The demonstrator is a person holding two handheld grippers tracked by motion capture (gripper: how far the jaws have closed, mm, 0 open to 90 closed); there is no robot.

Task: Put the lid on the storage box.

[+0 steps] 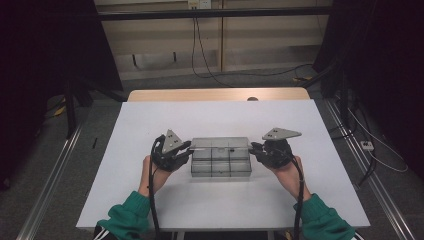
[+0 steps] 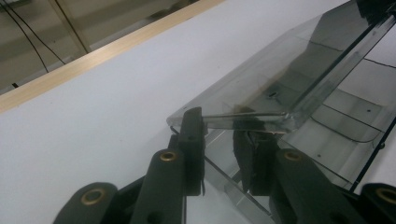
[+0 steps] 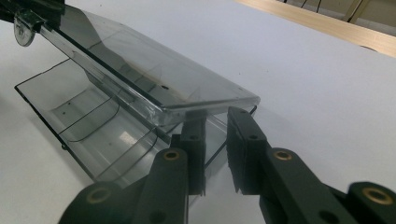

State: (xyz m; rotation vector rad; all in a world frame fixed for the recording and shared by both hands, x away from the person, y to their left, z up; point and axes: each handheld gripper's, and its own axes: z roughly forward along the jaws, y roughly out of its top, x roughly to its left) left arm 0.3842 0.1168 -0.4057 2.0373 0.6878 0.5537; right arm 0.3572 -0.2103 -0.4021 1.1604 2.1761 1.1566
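Standing on a white table [image 1: 150, 120] in the high view is a clear smoky plastic compartment box [image 1: 220, 164], near the table's middle, with its lid [image 1: 220, 143] lifted off the base. The left gripper [image 1: 186, 146] is meeting the lid's left end and the right gripper [image 1: 253, 146] its right end; a person's hands in green sleeves [image 1: 127, 217] are carrying them in from the near edge. A wooden strip [image 1: 215, 94] is bordering the table's far side, and beyond it grey floor, loose cables [image 1: 210, 70] and a pale panelled wall are showing, with dark curtains hanging at either side.

In the left gripper view, the left gripper [image 2: 224, 140] is holding a lid corner [image 2: 261, 119] between its jaws, which are clamped on it; the lid is tilting up over the divided tray [image 2: 345, 116].

In the right gripper view, the right gripper [image 3: 215, 140] is straddling the lid's opposite edge [image 3: 210, 105]. One jaw is sitting under the lid, the other just outside it; whether the pads are pressing on the plastic cannot be told. White tabletop is surrounding the box.
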